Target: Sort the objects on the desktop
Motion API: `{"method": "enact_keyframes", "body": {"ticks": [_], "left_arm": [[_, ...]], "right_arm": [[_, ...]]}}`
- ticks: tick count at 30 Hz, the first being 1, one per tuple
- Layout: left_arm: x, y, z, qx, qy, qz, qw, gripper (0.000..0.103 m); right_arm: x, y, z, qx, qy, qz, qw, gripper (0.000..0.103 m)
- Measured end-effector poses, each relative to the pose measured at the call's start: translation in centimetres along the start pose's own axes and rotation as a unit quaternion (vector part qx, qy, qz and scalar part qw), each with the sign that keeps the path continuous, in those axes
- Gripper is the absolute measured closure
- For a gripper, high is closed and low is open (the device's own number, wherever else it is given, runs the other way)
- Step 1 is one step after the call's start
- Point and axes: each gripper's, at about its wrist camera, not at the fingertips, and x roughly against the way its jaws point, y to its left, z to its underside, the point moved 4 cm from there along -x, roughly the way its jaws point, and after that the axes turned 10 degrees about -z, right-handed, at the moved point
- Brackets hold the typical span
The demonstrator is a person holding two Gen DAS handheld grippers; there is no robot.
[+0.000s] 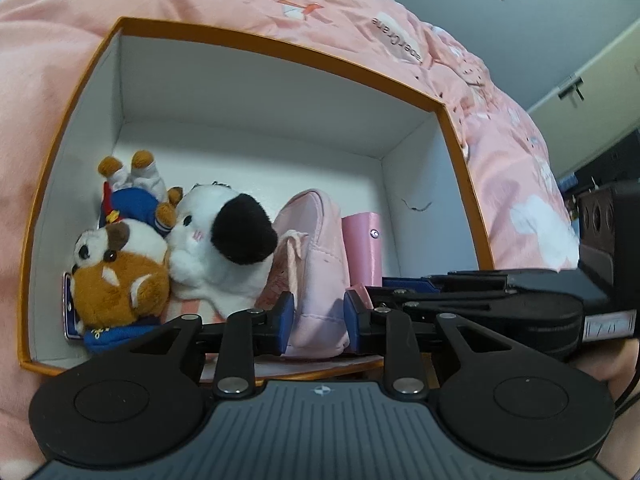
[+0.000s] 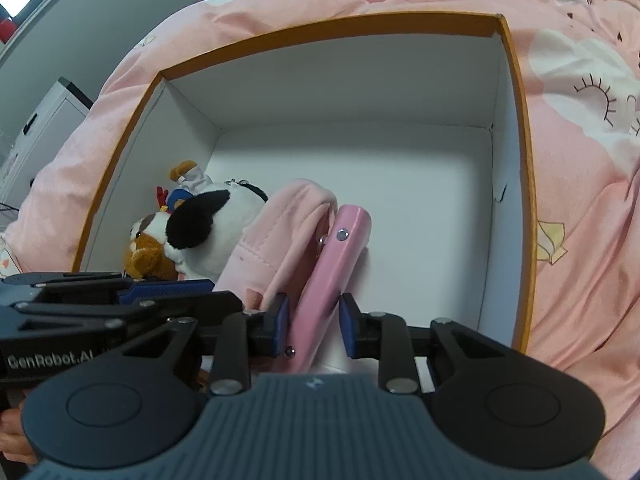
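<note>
Left wrist: left gripper (image 1: 319, 316) apparently clasps pouch (image 1: 320, 248).

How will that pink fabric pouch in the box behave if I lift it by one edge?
The pink fabric pouch looks soft and creased, so it will probably sag. It seems light. Standing on edge against the pink case, it may flop over once the left gripper lets go.

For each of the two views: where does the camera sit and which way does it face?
Left wrist: behind the left claw, looking down into the orange-rimmed box; its pads flank the pink pouch.
Right wrist: behind the right claw, facing down; its pads flank the pink wallet.
Shared: box, pouch, wallet, black-and-white plush, each other's claw.
</note>
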Motion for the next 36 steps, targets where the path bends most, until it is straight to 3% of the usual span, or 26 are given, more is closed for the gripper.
{"method": "enact_keyframes", "body": {"ticks": [6, 8, 10, 15, 20, 22, 28, 36], "left_arm": [[-0.1, -1.0, 0.3, -0.036, -0.006, -0.009, 0.9993, 0.068], [-0.2, -0.9, 0.2, -0.029, -0.005, -0.001, 0.9996, 0.073], [-0.3, -0.9, 0.2, -0.022, -0.005, 0.012, 0.9997, 0.075], [-0.4, -0.3, 0.0, 0.031, -0.003, 0.085, 0.9959, 0.078], [-0.5, 0.9, 0.0, 0.057, 0.006, 0.063, 0.9964, 0.083], [0.0, 1.5, 0.0, 0.057, 0.003, 0.036, 0.9977, 0.083], [0.5, 2.6, 0.1, 0.046, -0.006, -0.013, 0.9988, 0.082], [0.7, 2.7, 0.3, 0.047, -0.010, -0.014, 0.9987, 0.082]], "right_arm": [[-0.2, -0.1, 0.1, -0.006, -0.006, -0.002, 1.000, 0.076], [-0.1, -0.2, 0.1, -0.012, -0.008, -0.004, 1.000, 0.077], [-0.1, -0.2, 0.0, -0.015, -0.011, -0.005, 1.000, 0.079], [1.6, 0.8, -0.8, 0.025, -0.019, 0.015, 0.999, 0.081], [0.8, 1.0, -0.6, 0.045, 0.012, 0.028, 0.999, 0.081], [0.1, 1.3, -0.3, 0.051, 0.013, 0.038, 0.998, 0.081], [0.2, 1.8, 0.0, 0.024, 0.000, 0.009, 1.000, 0.073], [0.1, 1.3, 0.1, -0.013, -0.007, -0.030, 0.999, 0.076]]}}
